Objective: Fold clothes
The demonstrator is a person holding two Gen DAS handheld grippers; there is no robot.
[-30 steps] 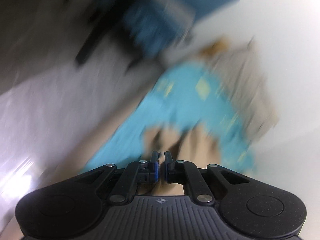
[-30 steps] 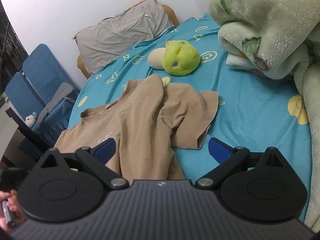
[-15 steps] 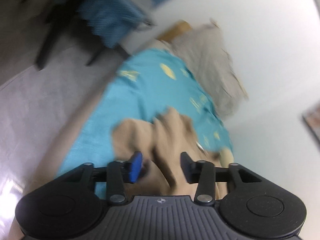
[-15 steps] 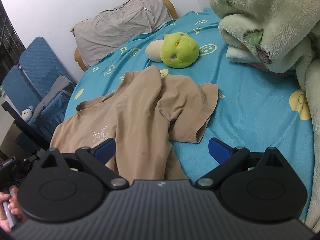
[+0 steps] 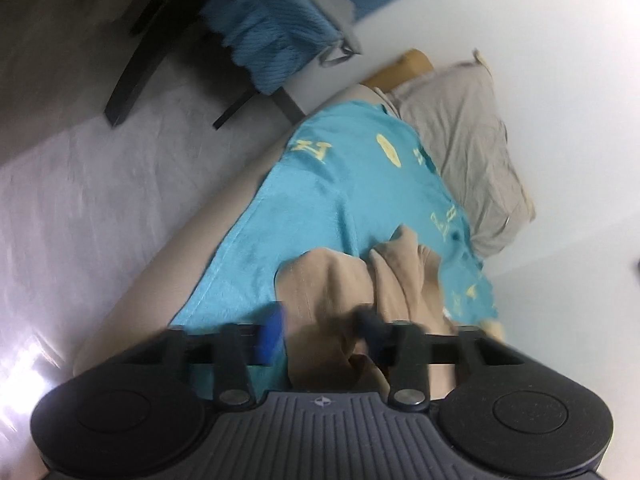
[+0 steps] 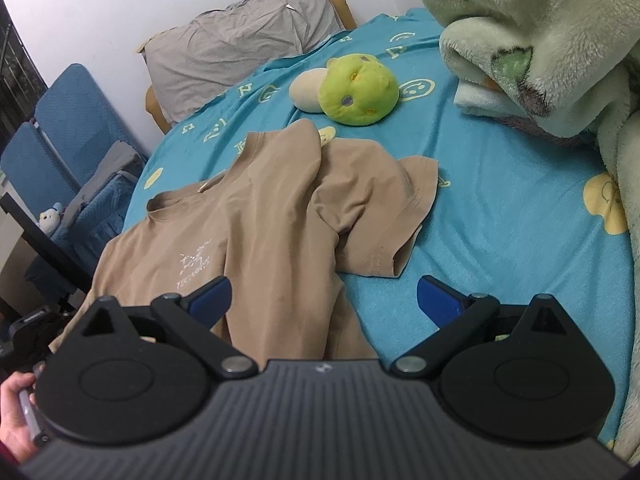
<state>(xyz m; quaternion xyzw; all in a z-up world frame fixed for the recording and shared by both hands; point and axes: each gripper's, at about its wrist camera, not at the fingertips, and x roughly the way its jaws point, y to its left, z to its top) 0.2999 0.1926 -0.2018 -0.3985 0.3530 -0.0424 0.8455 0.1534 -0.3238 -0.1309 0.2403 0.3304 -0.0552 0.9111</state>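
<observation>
Right wrist: green plush (image 6: 357,90) beyond tan T-shirt (image 6: 272,224).

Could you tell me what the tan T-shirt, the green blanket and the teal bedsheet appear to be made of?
Tan T-shirt: thin matte knit, probably cotton jersey; it creases softly and shows stitched hems. Green blanket: thick plush fleece, likely synthetic, with a fuzzy pile. Teal bedsheet: short-napped, velvety fabric printed with yellow smileys; the fibre can't be told.

I see the tan T-shirt (image 6: 276,220) as soft matt cloth, creased. The bed sheet (image 6: 500,220) under it looks like fuzzy turquoise fabric. The green blanket (image 6: 540,40) is thick plush. My right tongs (image 6: 323,300) are matt black plastic with blue pads (image 6: 438,300).
</observation>
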